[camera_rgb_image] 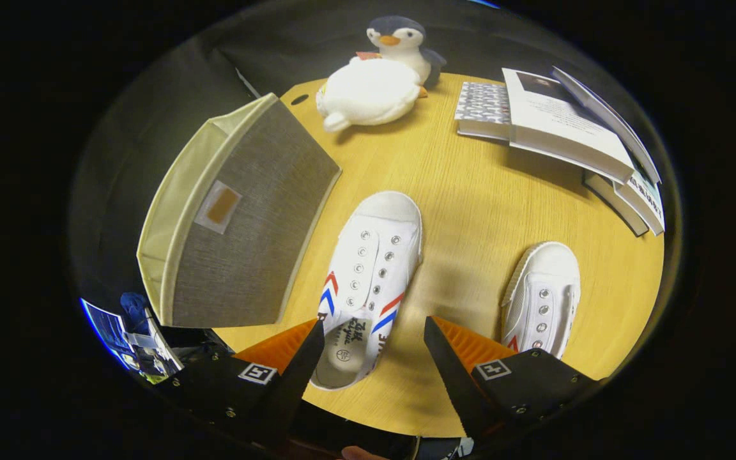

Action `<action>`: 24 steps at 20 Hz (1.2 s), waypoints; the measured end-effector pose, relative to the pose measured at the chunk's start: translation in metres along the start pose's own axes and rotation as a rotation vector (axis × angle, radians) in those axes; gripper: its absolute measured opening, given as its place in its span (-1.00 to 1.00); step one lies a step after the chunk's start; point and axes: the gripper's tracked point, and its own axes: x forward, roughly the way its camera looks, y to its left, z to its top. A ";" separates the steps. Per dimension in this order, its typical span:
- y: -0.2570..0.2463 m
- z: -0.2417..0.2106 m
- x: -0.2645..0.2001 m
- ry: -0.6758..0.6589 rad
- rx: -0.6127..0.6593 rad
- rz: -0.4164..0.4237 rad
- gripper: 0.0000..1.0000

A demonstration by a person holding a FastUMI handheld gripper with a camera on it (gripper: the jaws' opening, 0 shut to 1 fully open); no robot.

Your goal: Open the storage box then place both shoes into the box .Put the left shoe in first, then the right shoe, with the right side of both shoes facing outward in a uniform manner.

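Gripper: my gripper (374, 335) spread, holding nothing.
Left shoe: white canvas shoe with red-blue chevrons (368, 281), between fingers, 12 o'clock.
Right shoe: matching white shoe (544, 297), 2 o'clock.
Box: beige fabric storage box (240, 217), 10 o'clock, on wooden surface (470, 191).

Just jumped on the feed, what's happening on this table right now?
The hand-held tool hangs open above the round wooden table, holding nothing. The heel of one white shoe lies between its fingers; the second shoe sits off to the right. The storage box stands to the left of the shoes with neither shoe in it yet. Beyond them are a plush penguin and a stack of books.
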 end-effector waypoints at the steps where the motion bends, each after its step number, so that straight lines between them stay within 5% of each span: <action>1: -0.003 -0.003 0.006 0.029 -0.014 -0.010 0.94; 7: -0.001 -0.005 0.041 0.144 -0.087 -0.013 0.74; 12: 0.000 -0.006 0.040 0.164 -0.023 0.016 -0.74; 15: 0.001 -0.001 0.028 0.160 0.060 0.031 -0.92; 24: 0.019 0.016 -0.057 0.049 0.060 0.081 -0.92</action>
